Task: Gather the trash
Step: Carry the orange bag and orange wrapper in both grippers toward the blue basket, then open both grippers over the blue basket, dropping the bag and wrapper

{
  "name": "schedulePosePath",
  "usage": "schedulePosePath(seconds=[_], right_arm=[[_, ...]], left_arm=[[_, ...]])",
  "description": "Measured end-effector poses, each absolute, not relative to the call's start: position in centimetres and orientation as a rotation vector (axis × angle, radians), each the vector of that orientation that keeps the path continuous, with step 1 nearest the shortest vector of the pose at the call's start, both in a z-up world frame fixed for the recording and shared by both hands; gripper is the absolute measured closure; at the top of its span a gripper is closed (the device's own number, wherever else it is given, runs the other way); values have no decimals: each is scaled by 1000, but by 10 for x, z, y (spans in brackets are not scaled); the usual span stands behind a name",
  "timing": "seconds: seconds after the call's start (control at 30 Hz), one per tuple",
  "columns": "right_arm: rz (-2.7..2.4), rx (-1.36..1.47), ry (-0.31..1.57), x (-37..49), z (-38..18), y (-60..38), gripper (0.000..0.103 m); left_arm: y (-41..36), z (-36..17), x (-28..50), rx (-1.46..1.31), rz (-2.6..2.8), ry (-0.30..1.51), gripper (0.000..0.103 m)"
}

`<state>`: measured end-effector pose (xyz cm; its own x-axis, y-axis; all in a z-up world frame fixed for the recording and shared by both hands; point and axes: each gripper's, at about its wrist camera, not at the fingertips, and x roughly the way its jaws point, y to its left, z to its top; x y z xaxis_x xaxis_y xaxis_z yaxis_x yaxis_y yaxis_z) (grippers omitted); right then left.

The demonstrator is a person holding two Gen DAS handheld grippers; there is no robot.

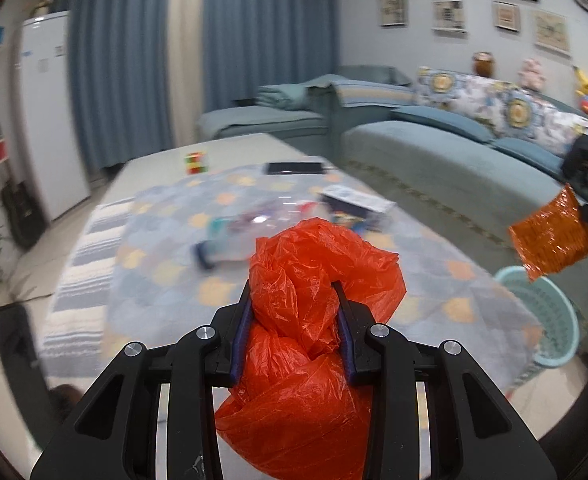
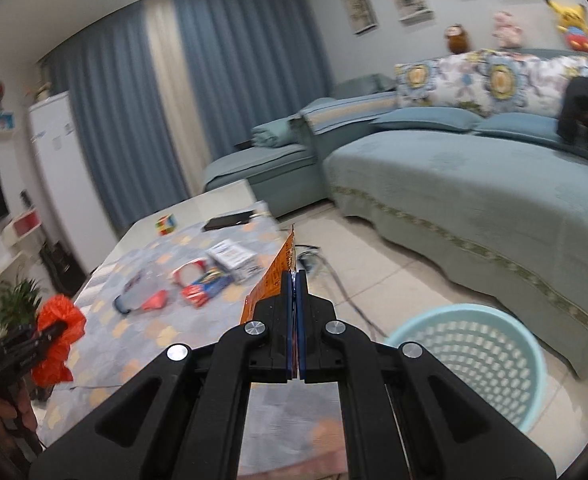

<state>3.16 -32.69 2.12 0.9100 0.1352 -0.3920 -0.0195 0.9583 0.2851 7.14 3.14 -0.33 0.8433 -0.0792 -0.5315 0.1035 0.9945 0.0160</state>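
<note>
My left gripper is shut on a crumpled red plastic bag and holds it above the near edge of the low table; the bag also shows in the right wrist view. My right gripper is shut on a flat orange snack wrapper, held edge-on above the table's right side; the wrapper also shows in the left wrist view. A light blue perforated trash basket stands on the floor right of the table, below and right of the right gripper. More wrappers lie on the table.
A patterned cloth covers the table. On it lie a Rubik's cube, a dark phone, a small box and a clear plastic piece. A blue sofa runs along the right. Cables cross the floor.
</note>
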Motion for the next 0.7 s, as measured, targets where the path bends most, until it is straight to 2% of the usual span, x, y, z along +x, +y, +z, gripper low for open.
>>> schedulePosePath(seconds=[0.4, 0.7], right_arm=[[-173, 420, 420, 5, 1, -455, 103], [-286, 383, 443, 6, -3, -486, 103]], left_arm=[[-144, -3, 90, 45, -525, 585, 69], [-247, 1, 119, 14, -693, 618, 69]])
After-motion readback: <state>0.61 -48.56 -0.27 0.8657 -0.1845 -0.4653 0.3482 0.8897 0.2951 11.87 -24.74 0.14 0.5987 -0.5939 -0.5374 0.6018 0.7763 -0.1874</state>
